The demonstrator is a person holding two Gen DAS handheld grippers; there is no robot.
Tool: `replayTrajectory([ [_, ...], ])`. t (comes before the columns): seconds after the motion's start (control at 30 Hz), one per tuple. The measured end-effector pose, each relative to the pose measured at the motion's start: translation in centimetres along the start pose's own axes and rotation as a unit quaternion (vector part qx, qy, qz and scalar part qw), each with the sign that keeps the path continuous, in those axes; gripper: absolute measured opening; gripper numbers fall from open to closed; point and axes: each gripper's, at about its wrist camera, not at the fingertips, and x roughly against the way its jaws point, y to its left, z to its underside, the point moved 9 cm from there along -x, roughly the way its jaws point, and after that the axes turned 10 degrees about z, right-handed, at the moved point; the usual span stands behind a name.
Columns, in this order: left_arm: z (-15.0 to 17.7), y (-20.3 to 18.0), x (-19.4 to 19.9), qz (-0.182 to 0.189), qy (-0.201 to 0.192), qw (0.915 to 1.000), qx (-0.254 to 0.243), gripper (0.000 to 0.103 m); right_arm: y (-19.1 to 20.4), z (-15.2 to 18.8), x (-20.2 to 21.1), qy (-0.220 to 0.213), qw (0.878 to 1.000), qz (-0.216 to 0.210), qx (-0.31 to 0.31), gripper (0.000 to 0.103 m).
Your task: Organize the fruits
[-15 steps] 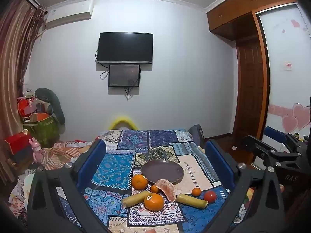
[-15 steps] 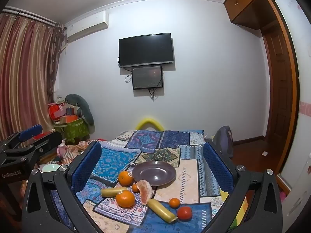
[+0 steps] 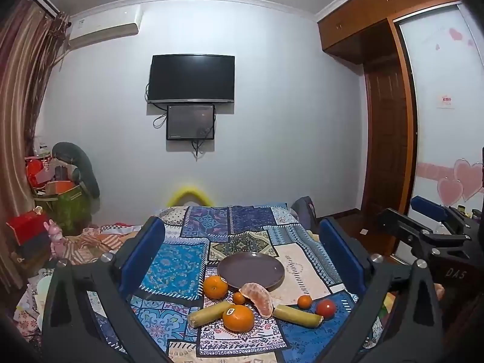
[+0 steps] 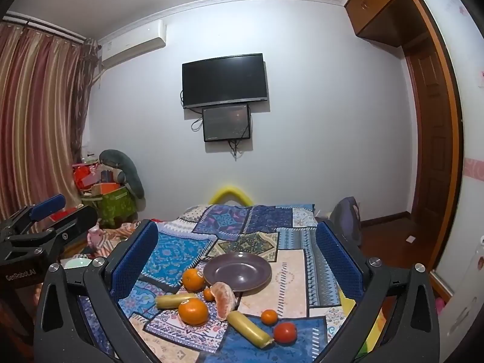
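A dark purple plate [image 3: 251, 269] [image 4: 237, 270] lies empty on a patchwork cloth [image 3: 178, 266]. In front of it lie two large oranges [image 3: 238, 318] [image 3: 215, 286], two small oranges [image 3: 304, 301] [image 3: 238, 298], a peeled pomelo wedge [image 3: 258, 298] [image 4: 224, 299], a red tomato [image 3: 326, 308] [image 4: 285, 332] and two yellow-green sticks [image 3: 208, 313] [image 3: 298, 315]. My left gripper [image 3: 242, 260] is open and empty, held above and before the fruit. My right gripper [image 4: 236, 260] is open and empty too, to the right of the left one.
The cloth covers a bed or table that ends at the far wall with a yellow arch [image 3: 190, 197]. Boxes and a green bag [image 3: 71, 205] are piled at the left. A wooden door [image 3: 385, 151] and floor lie to the right. A TV [image 3: 192, 78] hangs on the wall.
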Motion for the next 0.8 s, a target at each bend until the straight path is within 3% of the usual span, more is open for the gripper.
replayTrajectory([
  [0.8, 0.72, -0.42, -0.33, 0.006, 0.004, 1.0000, -0.001, 0.103, -0.01, -0.44, 0.80, -0.009, 1.000, 0.001, -0.001, 0.103],
])
